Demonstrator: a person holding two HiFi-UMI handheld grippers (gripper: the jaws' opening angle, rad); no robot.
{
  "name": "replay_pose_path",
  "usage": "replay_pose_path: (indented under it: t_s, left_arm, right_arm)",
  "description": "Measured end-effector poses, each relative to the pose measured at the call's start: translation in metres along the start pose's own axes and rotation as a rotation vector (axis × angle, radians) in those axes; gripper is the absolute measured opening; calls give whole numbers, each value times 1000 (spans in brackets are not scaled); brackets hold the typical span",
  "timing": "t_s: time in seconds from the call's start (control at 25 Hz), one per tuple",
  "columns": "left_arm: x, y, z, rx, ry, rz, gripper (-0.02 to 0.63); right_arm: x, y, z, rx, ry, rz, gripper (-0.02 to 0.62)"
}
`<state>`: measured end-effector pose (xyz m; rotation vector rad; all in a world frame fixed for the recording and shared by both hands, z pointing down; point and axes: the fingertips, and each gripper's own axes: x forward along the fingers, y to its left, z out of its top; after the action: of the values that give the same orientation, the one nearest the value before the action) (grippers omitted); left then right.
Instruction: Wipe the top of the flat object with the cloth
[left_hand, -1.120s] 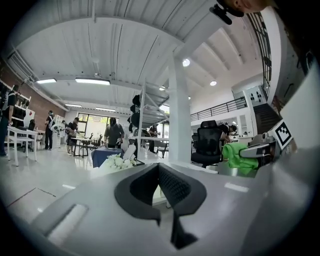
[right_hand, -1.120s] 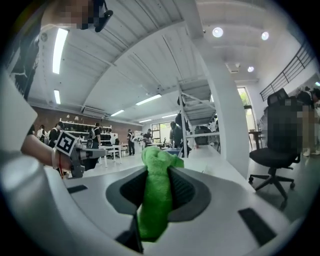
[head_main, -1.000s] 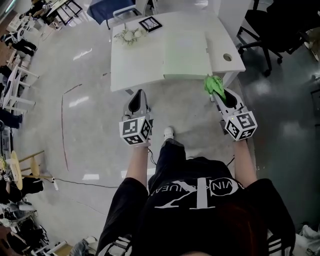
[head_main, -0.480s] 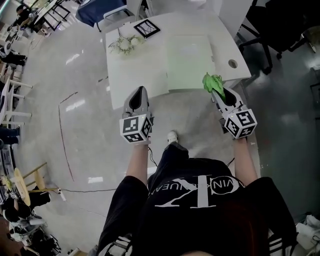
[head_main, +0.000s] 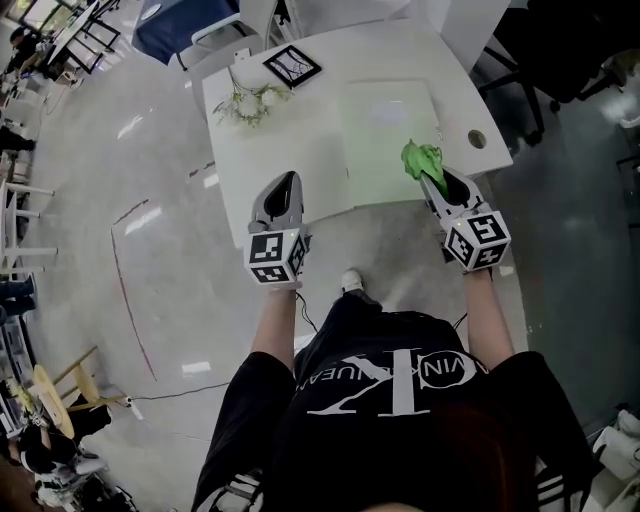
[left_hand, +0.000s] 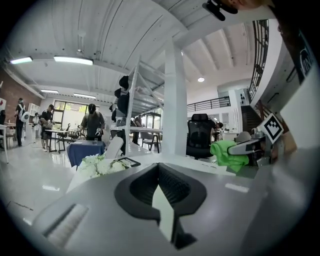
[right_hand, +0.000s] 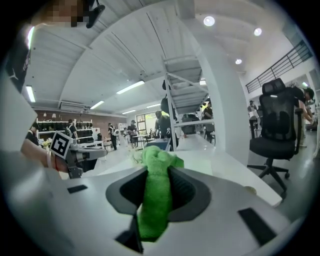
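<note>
On the left of the counter (head_main: 300, 140), the white flowers (head_main: 247, 100) and the framed black-and-white card (head_main: 292, 67) stood well apart from the working area. By my reading they were out of the wiping path and needed no shifting.

Your left gripper (head_main: 285, 185) showed over the counter's near edge in the head view. Its jaws were clenched together with nothing between them, and its own view confirmed the seam was closed and bare. It looked like a spare hand, placed beside the work and not on it, perhaps ready to steady things if they slid.

Right of it lay the flat object (head_main: 385, 130), a pale green sheet flat on the right half of the counter. Its near edge ran along the counter's near edge, which put its top within easy reach of a stroke from your side.

The cloth (head_main: 422, 160) was a bright green wad. Your right gripper (head_main: 430, 180) had its jaws grasping it along the middle, with a bunch pushed out past the tips. I judge you held it that way so that soft cloth, not hard jaw, would meet the surface.

In the head view that bunch sat over the sheet's near right corner, ahead of the jaws. I could not tell whether it touched the top. Just right of the sheet was the round cable hole (head_main: 477, 138), worth steering the cloth clear of.
</note>
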<state>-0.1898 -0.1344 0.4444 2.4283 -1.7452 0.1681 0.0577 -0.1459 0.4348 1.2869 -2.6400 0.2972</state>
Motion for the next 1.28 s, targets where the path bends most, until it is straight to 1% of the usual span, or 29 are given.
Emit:
replay_pose_path:
  t_s: [0.12,0.24,0.32,0.44,0.6,0.76,0.92,1.12,1.16,1.2,1.24,1.28]
  left_arm:
    - [11,12,-7,-6,16,-29,12]
    - [24,21,-11,-36,20,-35,11]
    - [34,22,-16,-64,31,-40,11]
    - [46,17,-22,-81,51,-64,12]
    - [68,13,-23,-99,71,-99,12]
    - [83,6,-32,-104,111,-142,12]
    - [102,9,-33,-123,127,-134,12]
    - [121,2,-38,-149,142,-152,15]
    - [124,2,-40,-164,144,-153,19]
    - [126,1,-42,-180,148,-156,39]
    - [129,-1,-45,-194,152,-161,81]
    - [132,-3,-47,-206,158,-167,105]
  right_arm:
    - [18,2,2,-1,16,-24,107]
    - [35,1,8,-23,37,-45,107]
    - [47,0,8,-51,71,-48,107]
    - [67,-3,8,-89,122,-44,106]
    - [104,-11,21,-127,132,-27,106]
    - [140,-16,20,-150,174,5,107]
    - [173,-22,24,-196,214,31,107]
    - [208,-25,25,-266,238,66,107]
    - [214,-24,25,-282,239,75,107]
    - [221,-23,25,-301,241,80,107]
    - [227,-22,23,-322,247,85,107]
    - [232,-22,21,-341,258,88,106]
